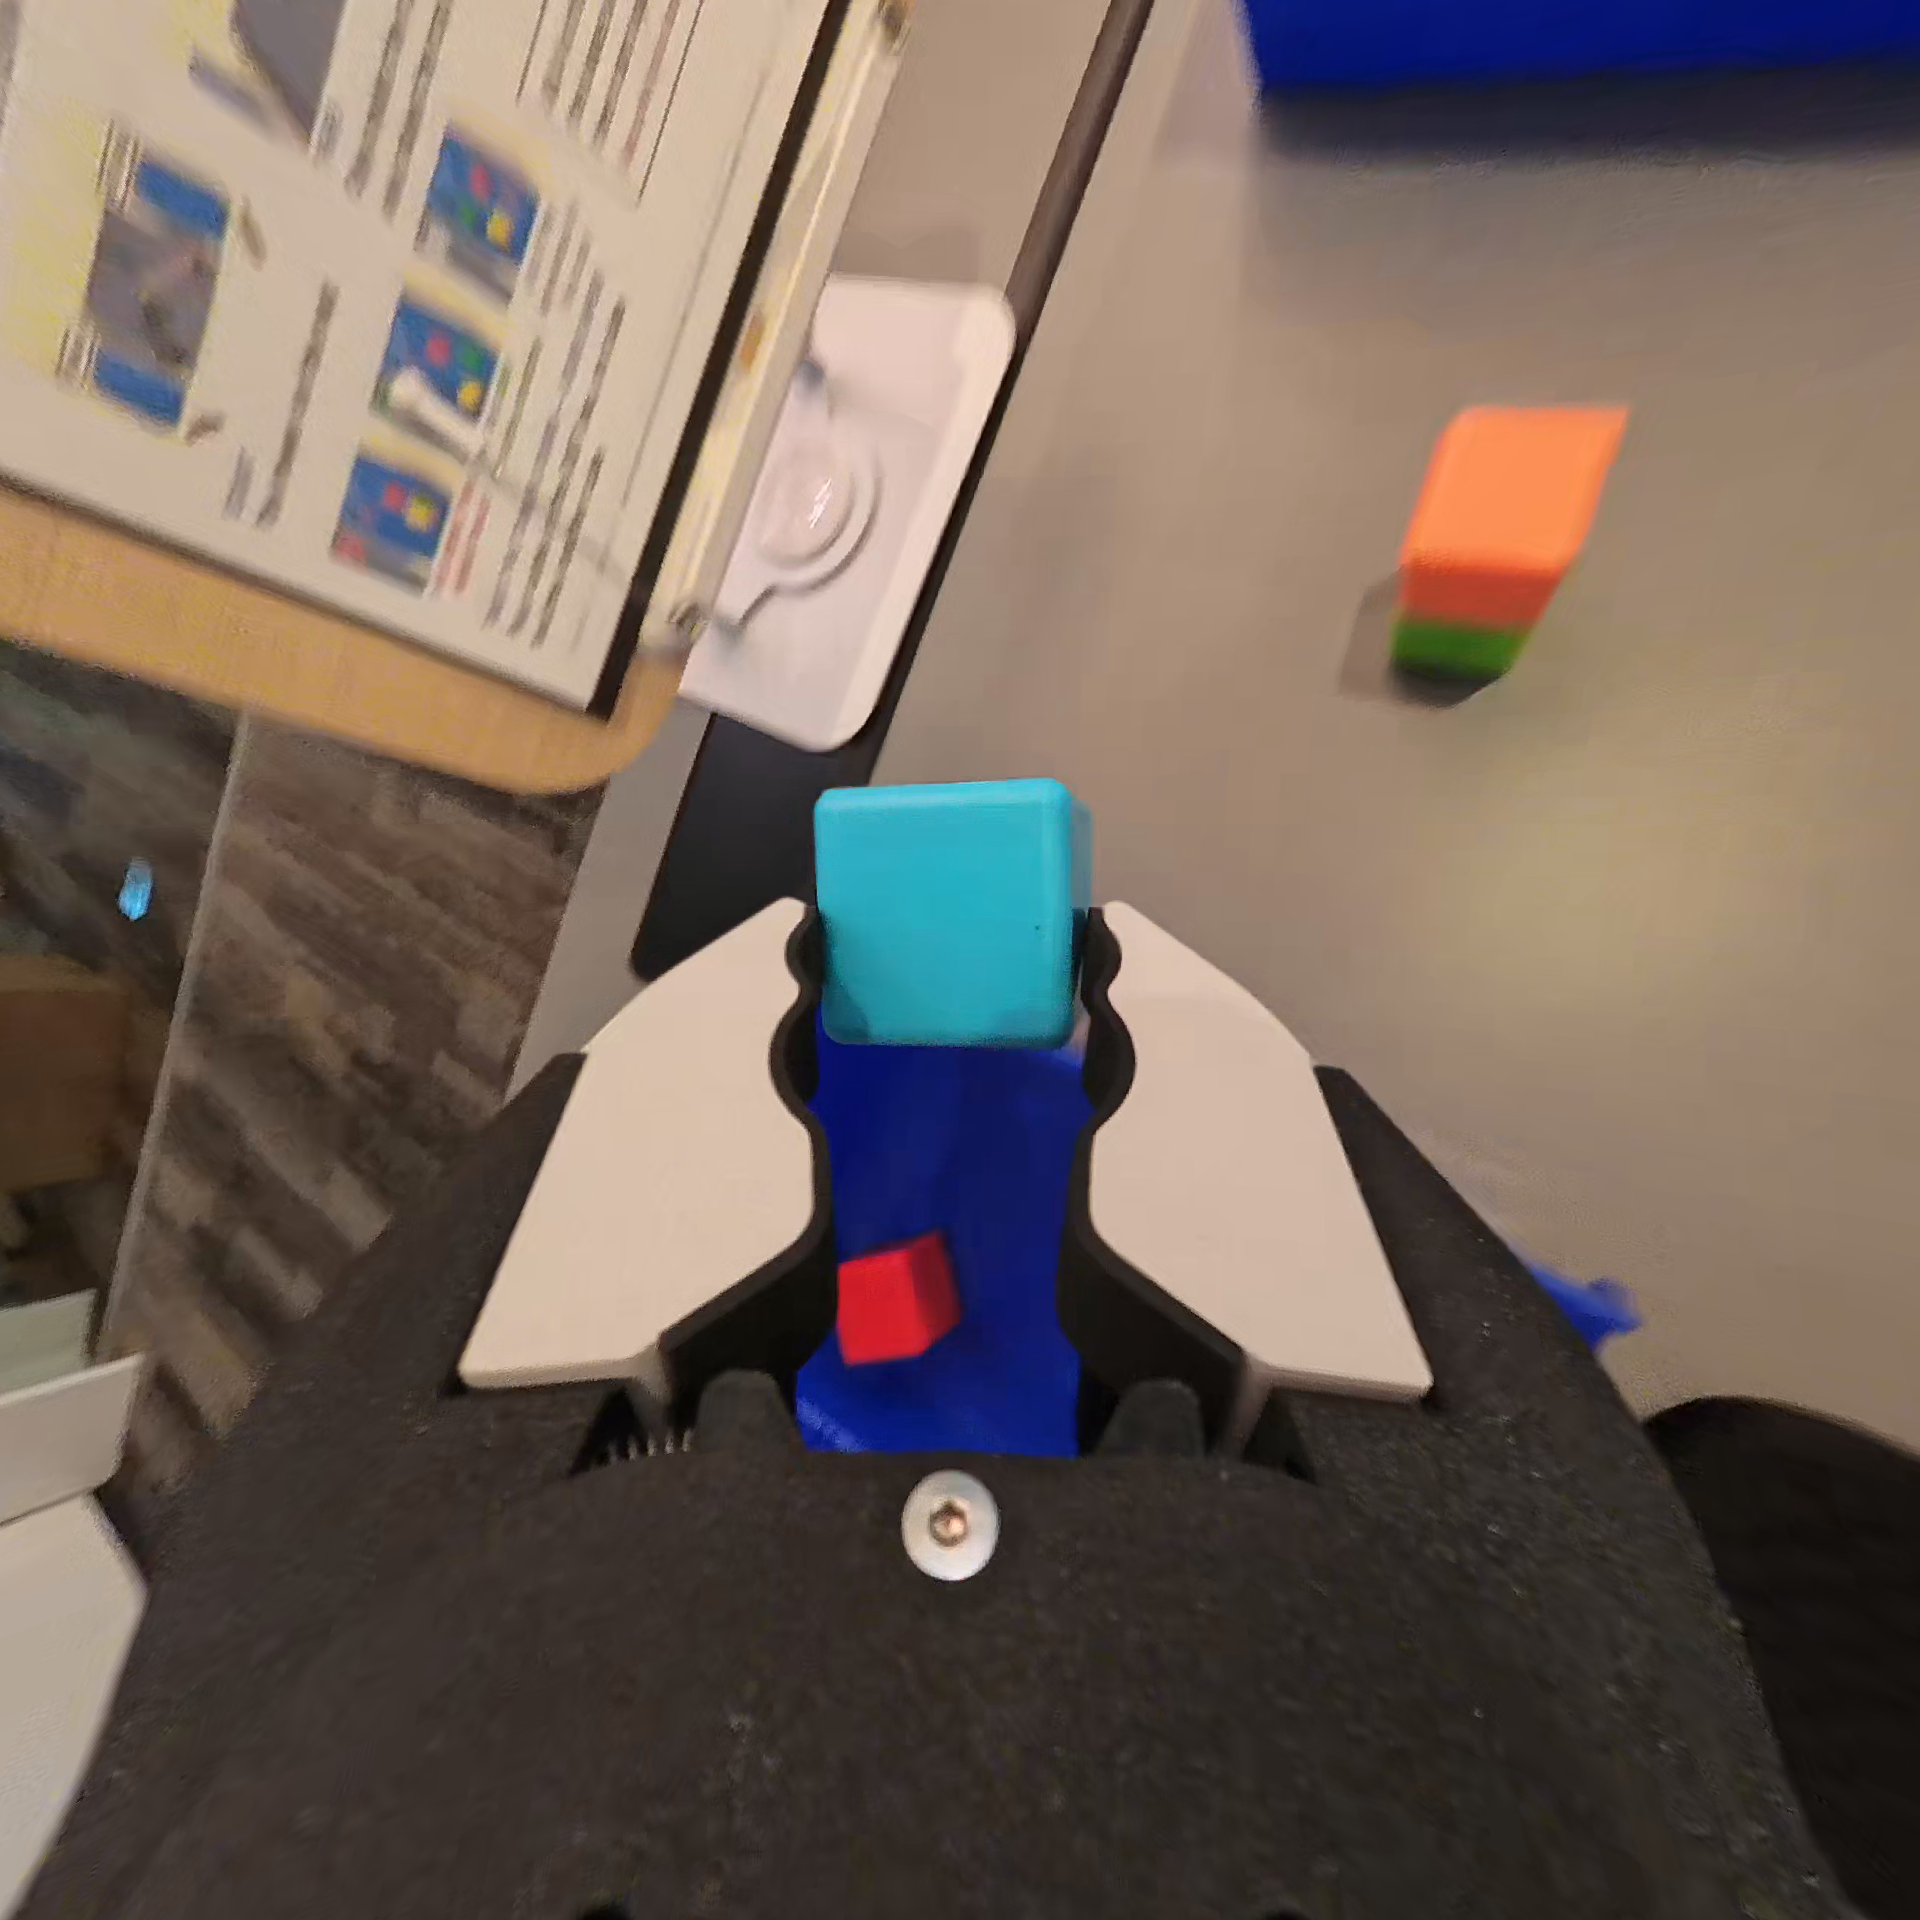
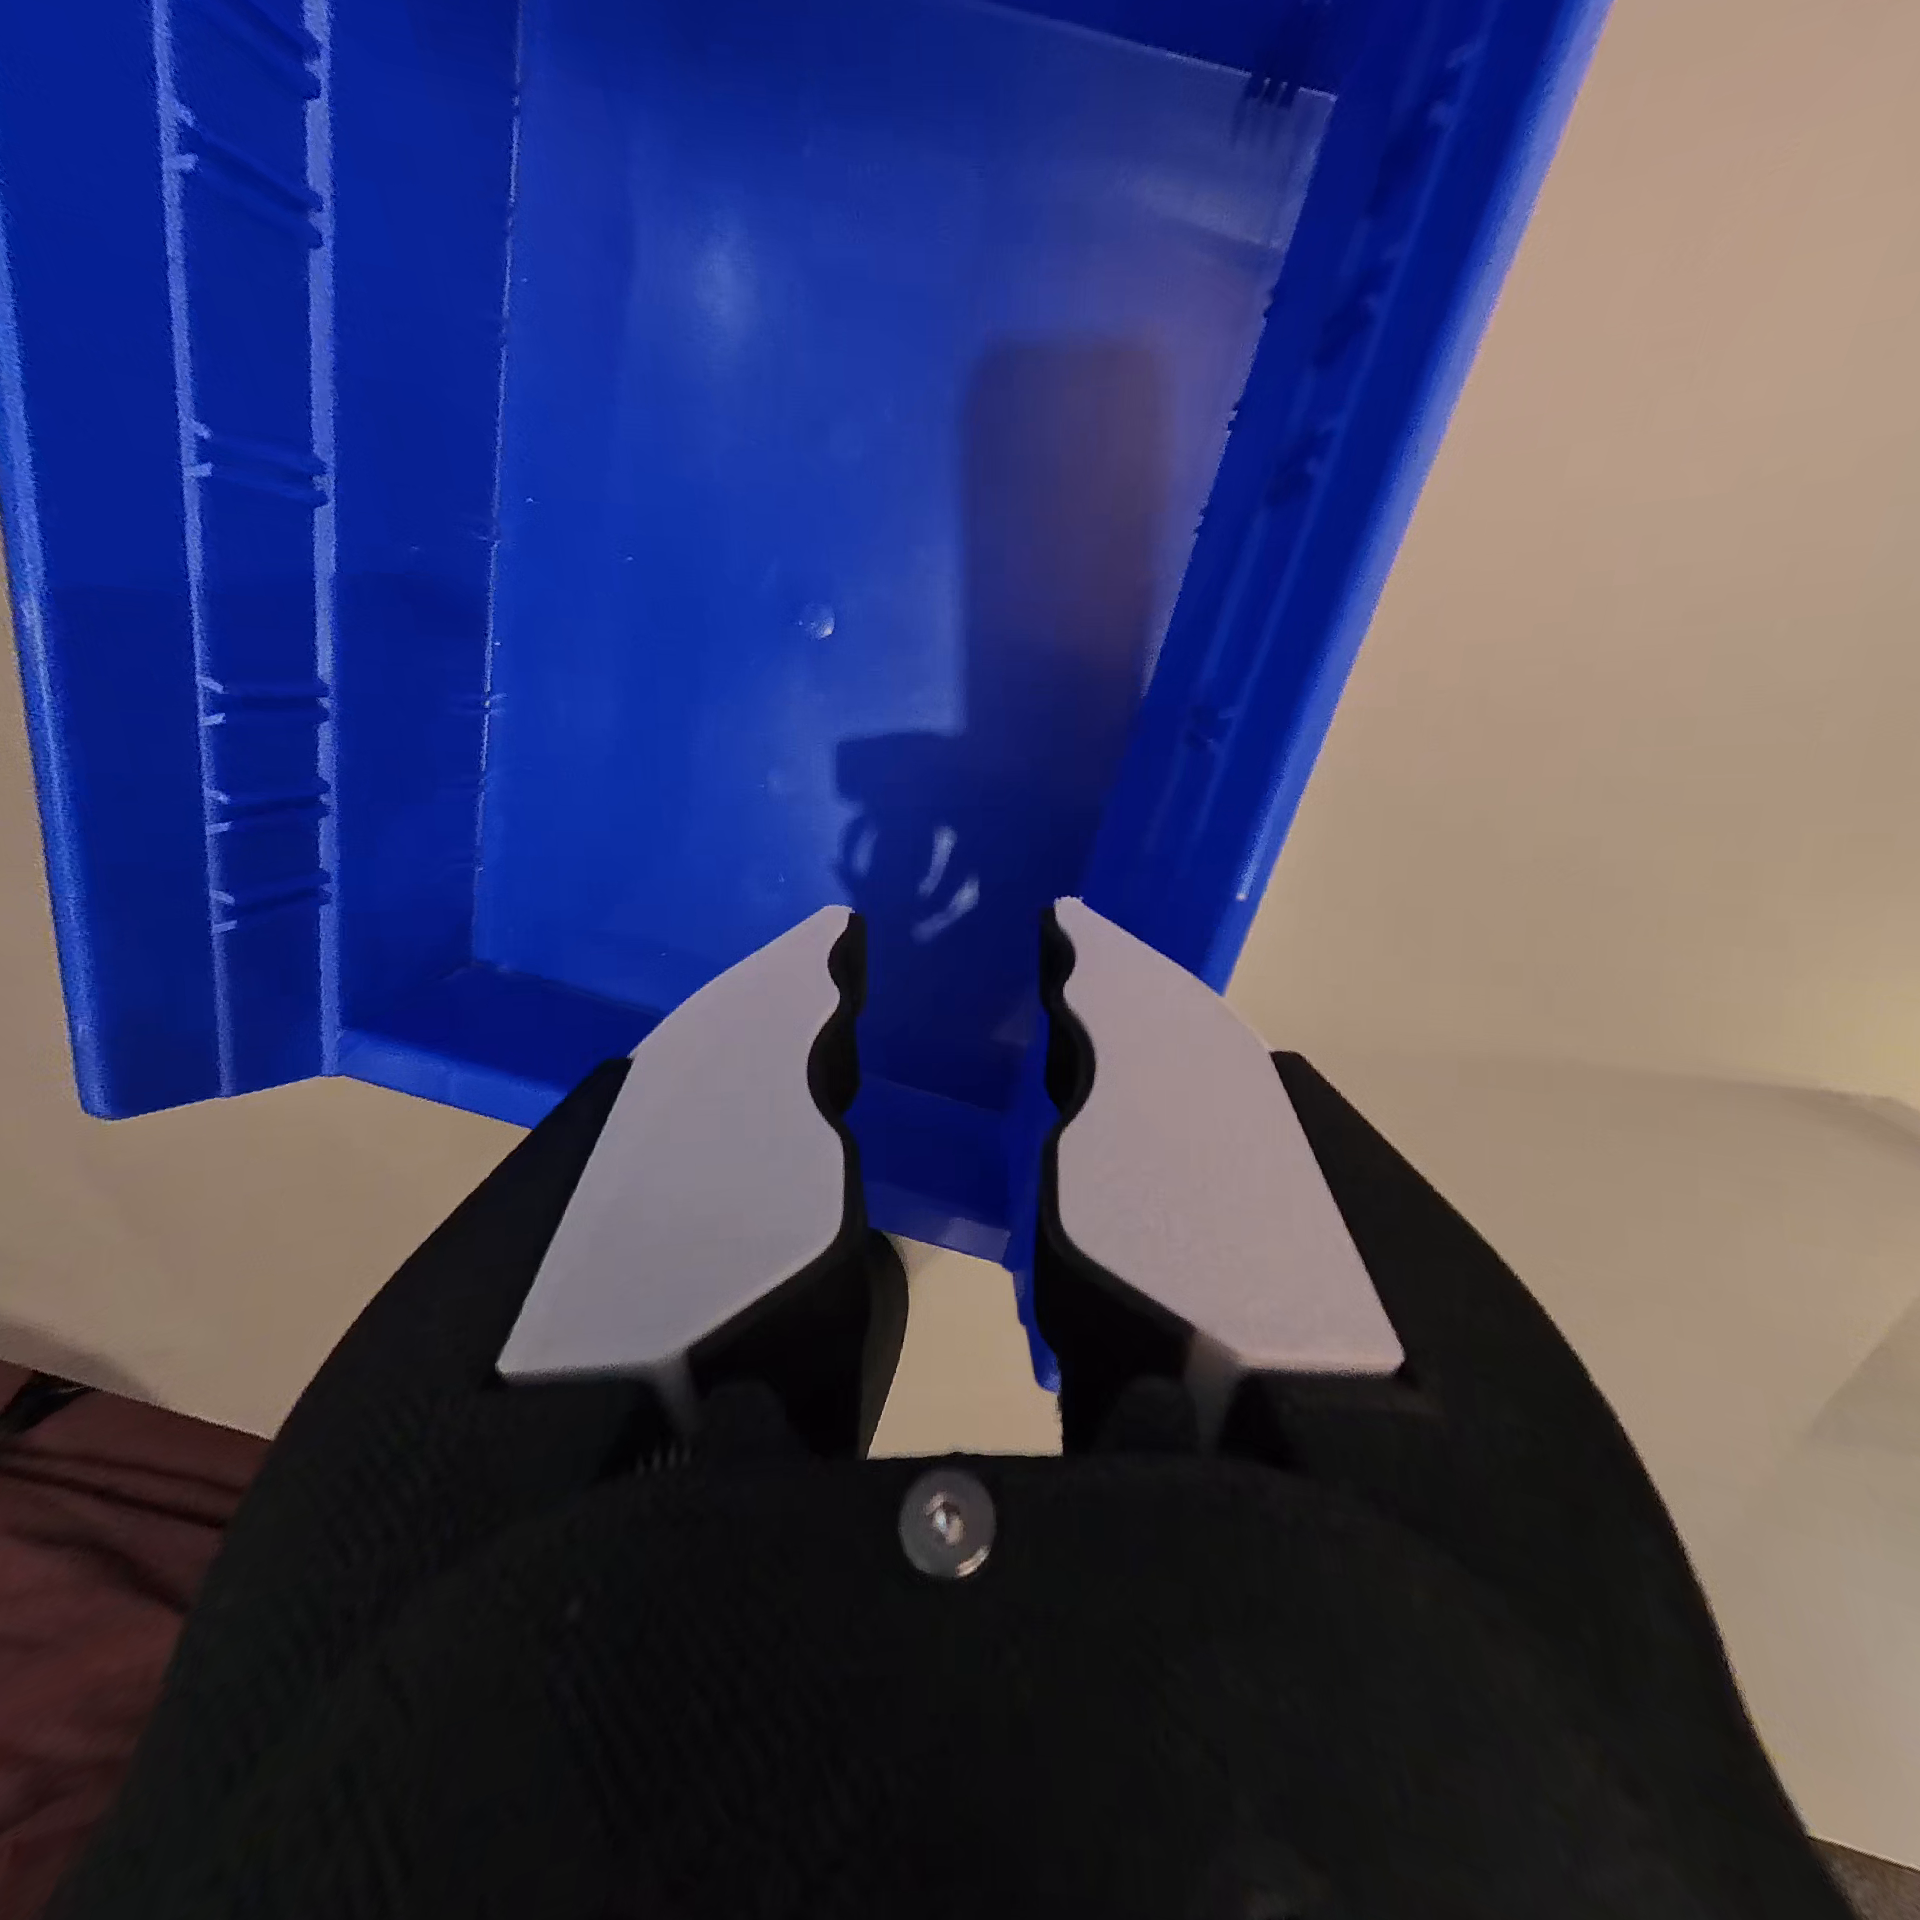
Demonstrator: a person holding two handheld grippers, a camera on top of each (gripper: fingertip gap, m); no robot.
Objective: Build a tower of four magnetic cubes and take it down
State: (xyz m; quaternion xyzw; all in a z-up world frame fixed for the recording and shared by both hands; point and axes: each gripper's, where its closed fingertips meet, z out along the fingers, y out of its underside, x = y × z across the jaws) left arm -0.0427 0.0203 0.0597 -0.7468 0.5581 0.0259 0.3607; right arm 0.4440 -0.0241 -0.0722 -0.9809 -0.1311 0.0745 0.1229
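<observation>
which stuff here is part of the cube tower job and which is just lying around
Part of the job:
- teal cube, held by the left gripper
- orange cube stacked on green cube
- red cube
- right gripper, empty

Lying about:
- blue bin
- instruction sheet
- white holder

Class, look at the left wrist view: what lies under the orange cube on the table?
A green cube sits directly beneath the orange cube, the two stacked on the grey table. Only the green cube's side shows; its top face is covered by the orange one.
</observation>
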